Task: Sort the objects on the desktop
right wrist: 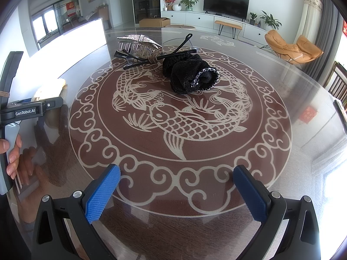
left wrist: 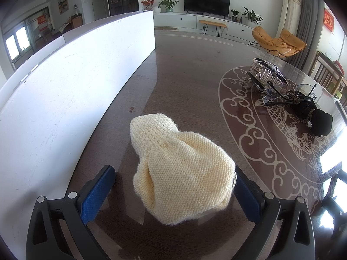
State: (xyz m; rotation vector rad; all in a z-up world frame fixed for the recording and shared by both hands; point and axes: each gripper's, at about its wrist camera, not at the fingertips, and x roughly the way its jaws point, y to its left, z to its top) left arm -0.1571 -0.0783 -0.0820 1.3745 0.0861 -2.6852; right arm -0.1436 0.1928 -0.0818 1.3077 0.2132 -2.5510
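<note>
A cream knitted hat lies on the glass-topped round table, between the open blue fingers of my left gripper; the right pad seems to touch it. A black fabric piece, black-framed glasses and a sparkly hair claw lie together at the table's far side. They also show in the left wrist view: the black fabric, glasses, claw. My right gripper is open and empty over the fish pattern.
A long white box stands along the table's left side, also in the right wrist view. The left gripper's body, held by a hand, is at the left edge there. Chairs stand at the table's right rim.
</note>
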